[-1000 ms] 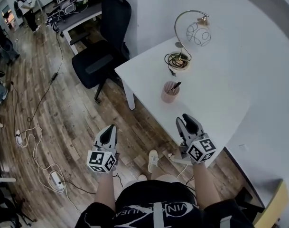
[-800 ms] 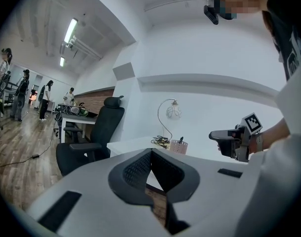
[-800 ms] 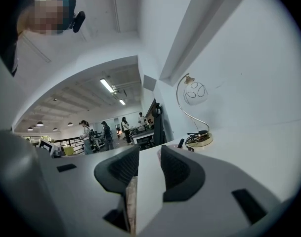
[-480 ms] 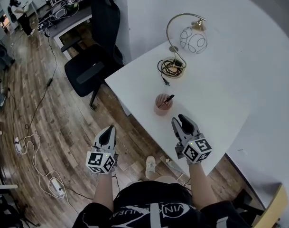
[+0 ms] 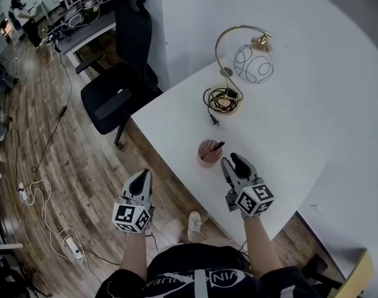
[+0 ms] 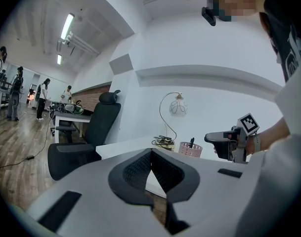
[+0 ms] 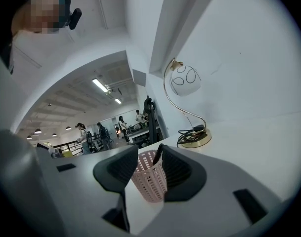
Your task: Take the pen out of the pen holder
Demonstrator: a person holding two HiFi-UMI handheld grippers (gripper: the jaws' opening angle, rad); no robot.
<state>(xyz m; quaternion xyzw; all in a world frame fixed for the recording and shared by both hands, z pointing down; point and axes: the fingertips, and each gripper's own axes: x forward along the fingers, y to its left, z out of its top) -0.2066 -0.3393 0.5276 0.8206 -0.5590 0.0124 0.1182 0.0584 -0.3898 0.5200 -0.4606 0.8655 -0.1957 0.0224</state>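
Observation:
A pink mesh pen holder (image 5: 208, 152) stands near the front edge of the white table (image 5: 288, 135), with a black pen (image 5: 213, 148) leaning in it. My right gripper (image 5: 234, 163) hovers over the table just right of the holder. Its jaws are opening, and nothing is pressed between the pads. In the right gripper view the holder (image 7: 149, 181) and pen (image 7: 157, 157) show through the gap of that gripper (image 7: 149, 154), a little beyond the tips. My left gripper (image 5: 141, 180) hangs over the wooden floor left of the table, tips together and empty. Its own view (image 6: 151, 152) shows the holder (image 6: 190, 149) far off.
A gold arc lamp with a glass globe (image 5: 252, 62) and a coiled black cable (image 5: 221, 98) sit at the table's back. A black office chair (image 5: 117, 89) stands left of the table. Cables and a power strip (image 5: 71, 247) lie on the floor. People stand far off.
Both grippers have advanced toward the table. The pen holder now lies close beside the right gripper's tips, whose jaws stand a little wider. The left gripper stays short of the table edge.

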